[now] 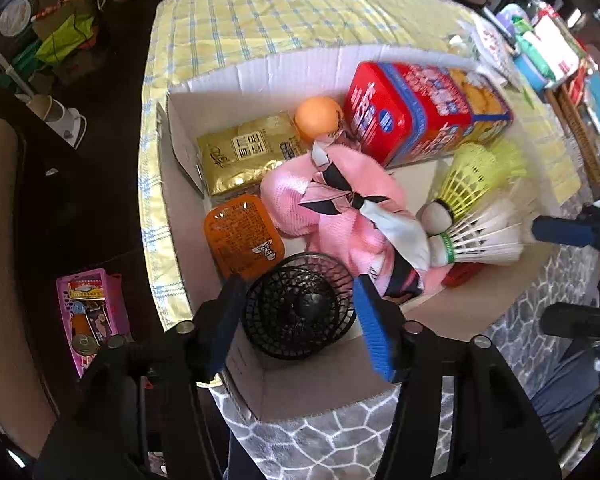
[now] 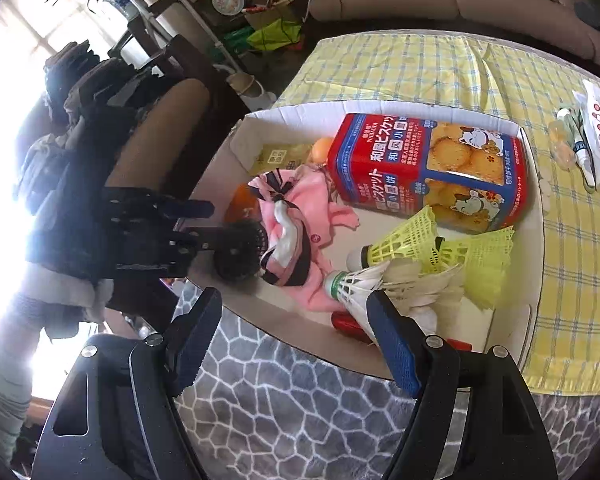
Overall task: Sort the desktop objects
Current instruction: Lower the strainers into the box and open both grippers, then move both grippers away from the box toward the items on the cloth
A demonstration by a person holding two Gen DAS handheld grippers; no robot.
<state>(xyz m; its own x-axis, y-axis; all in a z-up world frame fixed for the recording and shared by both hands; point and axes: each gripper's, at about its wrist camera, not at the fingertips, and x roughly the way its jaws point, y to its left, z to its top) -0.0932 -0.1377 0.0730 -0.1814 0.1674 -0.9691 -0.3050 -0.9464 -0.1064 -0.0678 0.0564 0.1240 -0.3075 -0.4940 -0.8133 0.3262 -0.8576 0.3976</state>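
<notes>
Jaws of the left gripper (image 1: 296,320) stand parted around a round black mesh fan (image 1: 300,306) in the near corner of the white cardboard box (image 1: 284,396), pads off it; right gripper (image 2: 296,340), wide open and empty, hovers over grey patterned cloth (image 2: 284,408). Red-and-blue glossy biscuit box (image 2: 424,170), printed "NABISCO" with Japanese text, lies inside, beside feathered and yellow plastic shuttlecocks (image 2: 416,270) and pink fabric (image 2: 300,216).
</notes>
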